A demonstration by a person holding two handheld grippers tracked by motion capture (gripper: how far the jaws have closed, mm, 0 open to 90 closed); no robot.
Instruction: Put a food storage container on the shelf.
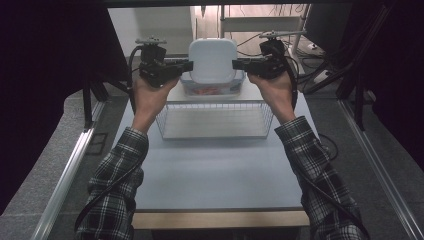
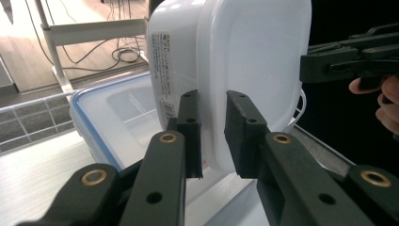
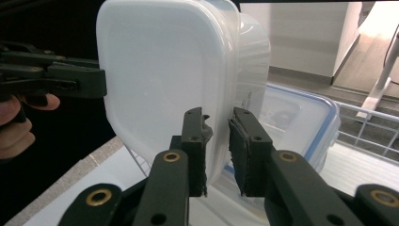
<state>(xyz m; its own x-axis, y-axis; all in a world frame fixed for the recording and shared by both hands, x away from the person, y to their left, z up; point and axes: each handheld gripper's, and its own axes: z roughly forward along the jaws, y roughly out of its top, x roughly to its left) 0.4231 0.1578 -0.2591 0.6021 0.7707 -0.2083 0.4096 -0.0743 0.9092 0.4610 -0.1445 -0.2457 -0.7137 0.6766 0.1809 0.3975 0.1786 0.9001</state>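
A white, rounded-square plastic container (image 1: 212, 60) is held in the air above the far edge of the grey table (image 1: 220, 165), over a clear blue-rimmed plastic box (image 1: 212, 90) behind a wire basket (image 1: 215, 120). A printed label (image 2: 163, 77) is revealed in the left gripper view. The container's opposite rims are clamped narrowly by the left gripper (image 2: 212, 134) and right gripper (image 3: 220, 150).

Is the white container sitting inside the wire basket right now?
No. The white container is held up between the left gripper and right gripper, beyond the wire basket.

A printed label (image 2: 164, 80) on the white container (image 2: 244, 70) is too small to read.
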